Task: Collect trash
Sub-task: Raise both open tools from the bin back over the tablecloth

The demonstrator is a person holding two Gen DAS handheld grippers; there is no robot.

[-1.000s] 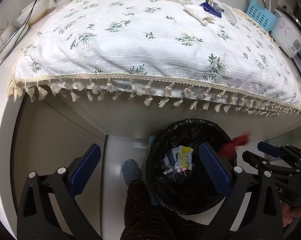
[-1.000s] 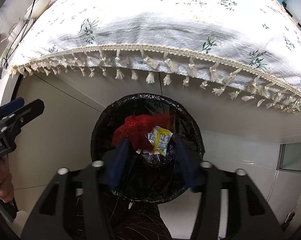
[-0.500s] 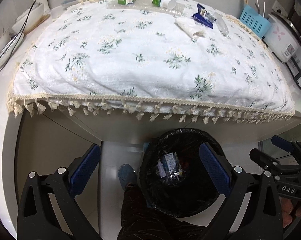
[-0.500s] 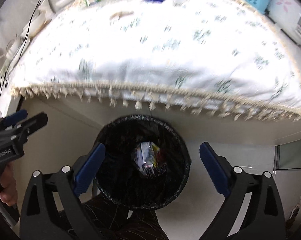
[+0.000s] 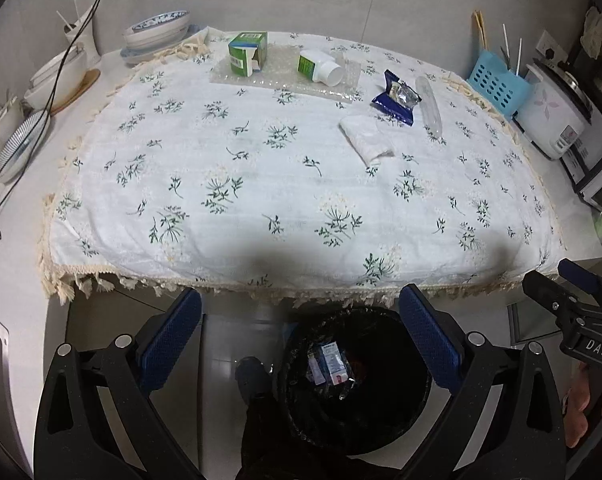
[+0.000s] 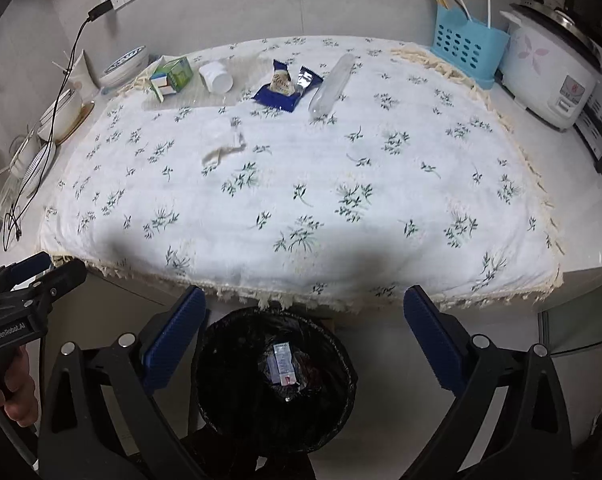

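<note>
A black-lined trash bin (image 5: 397,408) (image 6: 237,344) stands on the floor below the table's front edge, with wrappers inside. On the floral tablecloth (image 5: 285,184) lie a green carton (image 5: 247,53) (image 6: 172,77), a white bottle on its side (image 5: 319,66) (image 6: 216,76), a blue snack wrapper (image 5: 397,98) (image 6: 287,86), a crumpled white tissue (image 5: 367,140) (image 6: 225,142) and a clear plastic sleeve (image 5: 429,102) (image 6: 333,84). My left gripper (image 5: 299,340) and my right gripper (image 6: 305,338) are both open and empty above the bin.
Bowls and dishes (image 5: 157,34) with a cable sit at the far left. A blue utensil basket (image 6: 467,44) and a rice cooker (image 6: 549,68) stand at the far right. The right gripper shows at the left view's right edge (image 5: 573,308).
The right gripper let a red net bag fall into the bin and opened. Both grippers have risen, so the table top now fills the views.
</note>
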